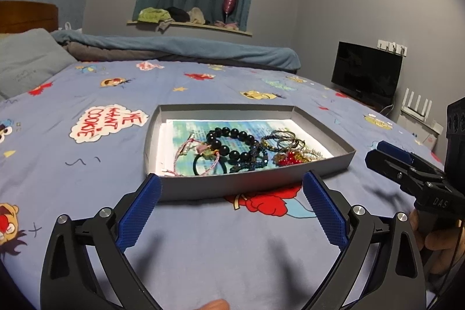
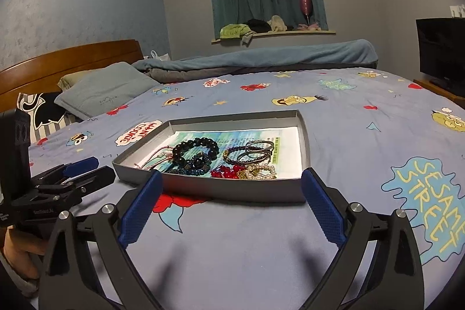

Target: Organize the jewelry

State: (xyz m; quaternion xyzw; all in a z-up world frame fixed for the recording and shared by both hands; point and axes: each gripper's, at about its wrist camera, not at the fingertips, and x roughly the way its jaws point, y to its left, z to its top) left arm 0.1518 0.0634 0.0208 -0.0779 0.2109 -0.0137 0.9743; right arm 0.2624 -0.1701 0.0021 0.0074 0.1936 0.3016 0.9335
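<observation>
Hand-held gripper [image 1: 232,186] (gaping) just short of jewelry tray [image 1: 200,189]

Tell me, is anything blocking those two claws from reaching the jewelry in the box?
Only the grey box's low near wall. Both the left claw and the right claw hover open just short of it, above bare bedsheet. The jewelry pile lies uncovered inside, so reaching over the rim should do.
</observation>
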